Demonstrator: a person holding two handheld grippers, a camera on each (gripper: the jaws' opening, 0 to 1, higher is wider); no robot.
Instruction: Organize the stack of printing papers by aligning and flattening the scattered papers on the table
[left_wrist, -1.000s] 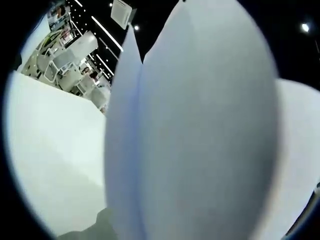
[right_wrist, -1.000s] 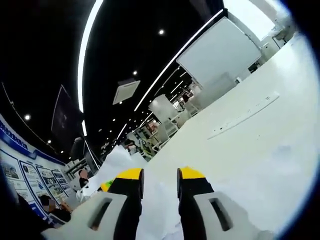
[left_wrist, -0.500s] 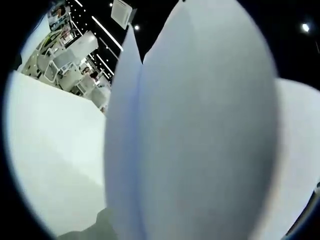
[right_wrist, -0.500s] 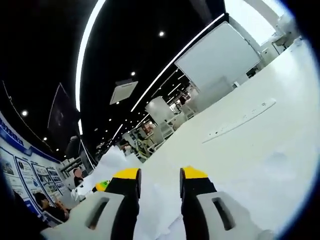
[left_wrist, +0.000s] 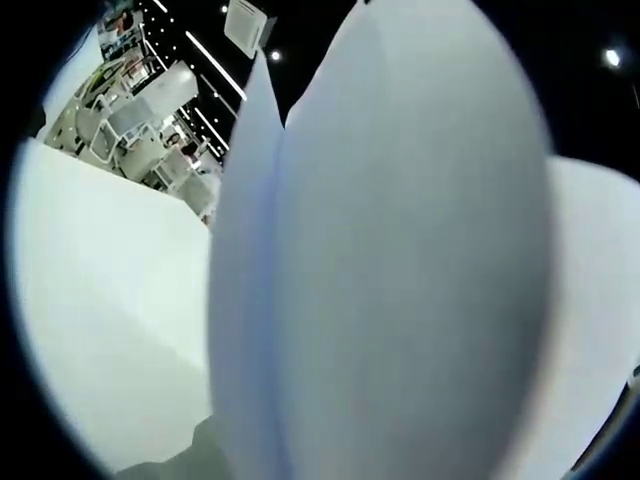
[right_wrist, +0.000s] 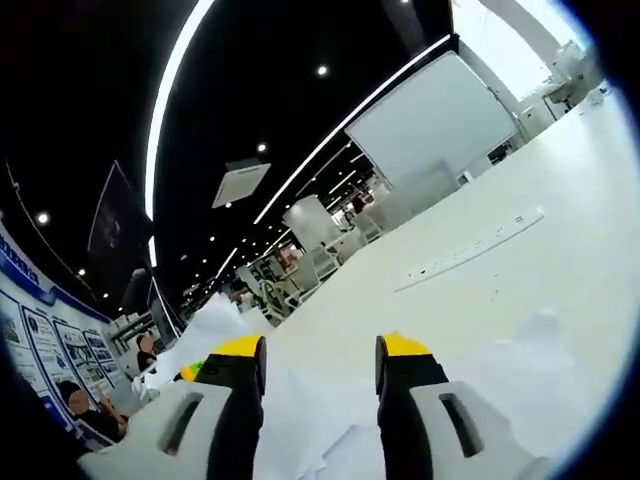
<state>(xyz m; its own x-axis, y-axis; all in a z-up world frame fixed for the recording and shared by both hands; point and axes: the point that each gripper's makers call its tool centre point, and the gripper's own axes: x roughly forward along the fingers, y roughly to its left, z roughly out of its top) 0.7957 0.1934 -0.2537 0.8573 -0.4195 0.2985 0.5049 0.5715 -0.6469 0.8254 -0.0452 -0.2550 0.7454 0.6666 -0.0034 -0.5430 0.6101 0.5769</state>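
Since a moment ago my right tongs (right_wrist: 318, 352) have spread wider, straddling loose papers (right_wrist: 300, 420) at lower centre on the counter (right_wrist: 540, 260), ready to square them. Sheets (left_wrist: 400, 260) curl against my left view; that grip I cannot tell.

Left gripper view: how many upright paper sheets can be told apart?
2: a narrow sheet at left, a broad sheet overlapping it at centre. More may hide behind them.

Papers (right_wrist: 300, 420) are lying on the table (right_wrist: 560, 260) between and ahead of the right gripper's fingers (right_wrist: 400, 350); a power strip (right_wrist: 470, 250) is sitting farther beyond.
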